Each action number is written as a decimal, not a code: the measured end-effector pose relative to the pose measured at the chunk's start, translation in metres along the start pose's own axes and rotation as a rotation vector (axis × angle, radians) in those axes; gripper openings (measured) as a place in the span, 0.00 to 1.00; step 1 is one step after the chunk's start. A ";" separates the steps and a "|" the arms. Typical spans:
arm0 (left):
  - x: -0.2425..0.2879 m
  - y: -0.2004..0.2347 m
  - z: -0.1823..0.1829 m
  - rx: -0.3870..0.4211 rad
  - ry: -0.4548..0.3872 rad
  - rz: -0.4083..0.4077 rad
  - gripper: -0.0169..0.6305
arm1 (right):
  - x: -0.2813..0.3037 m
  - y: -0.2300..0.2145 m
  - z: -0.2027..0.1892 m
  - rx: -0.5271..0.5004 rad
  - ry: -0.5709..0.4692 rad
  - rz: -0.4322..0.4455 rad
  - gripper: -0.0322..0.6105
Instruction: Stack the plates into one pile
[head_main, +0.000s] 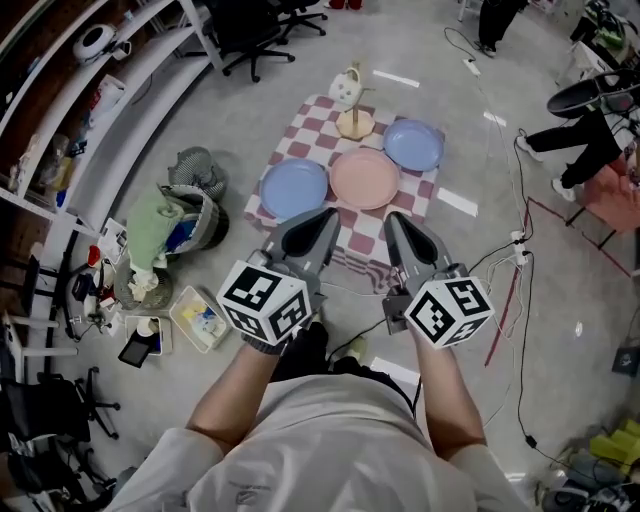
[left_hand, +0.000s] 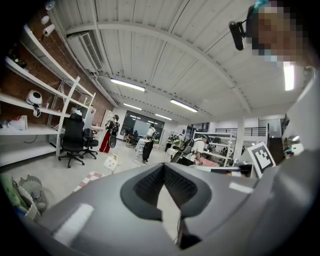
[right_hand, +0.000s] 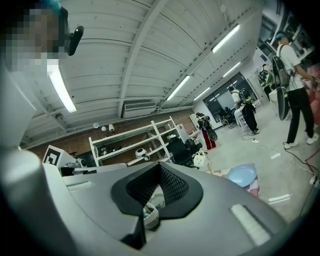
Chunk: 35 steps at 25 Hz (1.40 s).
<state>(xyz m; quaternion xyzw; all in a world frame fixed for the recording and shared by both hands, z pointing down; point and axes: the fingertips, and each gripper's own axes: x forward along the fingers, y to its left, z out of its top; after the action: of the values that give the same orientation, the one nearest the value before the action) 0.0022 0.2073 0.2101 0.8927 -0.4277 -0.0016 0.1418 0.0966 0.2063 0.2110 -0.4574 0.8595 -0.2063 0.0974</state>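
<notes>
1. Head view: the left gripper (head_main: 330, 213) and right gripper (head_main: 393, 217) cover the near edge of the red-and-white checked cloth (head_main: 362, 232).
2. Left gripper view: the gripper's grey body hides all but a corner of that cloth (left_hand: 90, 179).
3. Right gripper view: the round light blue plate (right_hand: 242, 175) is covered along its lower edge.
4. Head view: the contents of the clear plastic tray (head_main: 178, 312) are too small to tell.

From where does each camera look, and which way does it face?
Head view: on the head, facing down at the cloth and plates; forearms, left gripper and right gripper show.
Left gripper view: on that gripper, facing up across the room; its shut jaws and the person's head show.
Right gripper view: likewise, toward the shelves.
All three see the white bag.
</notes>
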 end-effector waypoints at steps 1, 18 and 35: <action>0.003 0.003 0.000 -0.001 0.000 -0.004 0.04 | 0.004 -0.001 0.000 -0.002 0.001 -0.004 0.06; 0.076 0.118 0.005 0.024 0.021 -0.111 0.04 | 0.125 -0.030 -0.010 -0.021 0.011 -0.144 0.06; 0.138 0.173 -0.064 -0.003 0.150 -0.193 0.04 | 0.179 -0.091 -0.062 0.076 0.080 -0.285 0.06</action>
<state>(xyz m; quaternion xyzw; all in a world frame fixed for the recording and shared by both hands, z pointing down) -0.0342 0.0148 0.3315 0.9272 -0.3278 0.0510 0.1737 0.0417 0.0301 0.3103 -0.5623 0.7806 -0.2682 0.0501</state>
